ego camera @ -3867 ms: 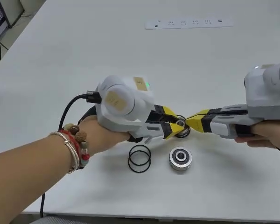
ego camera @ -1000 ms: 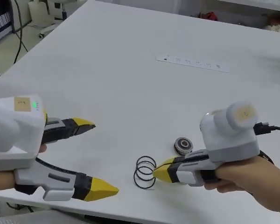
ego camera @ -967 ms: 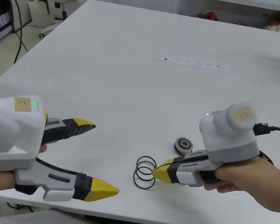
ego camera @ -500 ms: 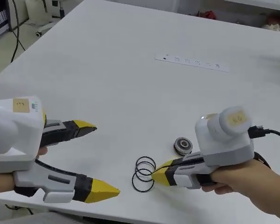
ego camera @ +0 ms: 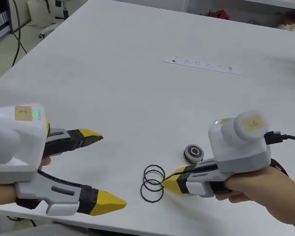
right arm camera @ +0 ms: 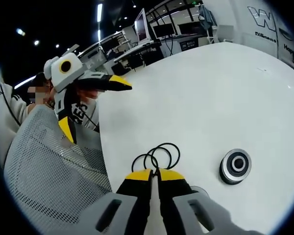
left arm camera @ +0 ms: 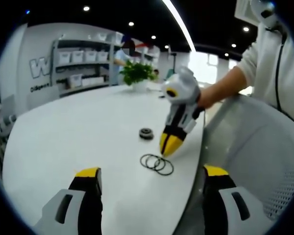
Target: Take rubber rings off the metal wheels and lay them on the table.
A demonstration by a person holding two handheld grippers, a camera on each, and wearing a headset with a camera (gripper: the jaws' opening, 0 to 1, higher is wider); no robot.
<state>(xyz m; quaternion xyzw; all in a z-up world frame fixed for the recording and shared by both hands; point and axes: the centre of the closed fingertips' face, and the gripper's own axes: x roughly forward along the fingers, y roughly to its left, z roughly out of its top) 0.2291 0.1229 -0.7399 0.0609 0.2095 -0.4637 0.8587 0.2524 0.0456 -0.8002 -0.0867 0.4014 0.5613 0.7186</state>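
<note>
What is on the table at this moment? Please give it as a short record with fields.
table: white
rubber rings: three, black, overlapping, flat on the table
metal wheel: one, on the table, apart from the rings
left gripper: open wide, holding nothing
right gripper: jaws together, tips at the rings' edge
power strip: farther back on the table
</note>
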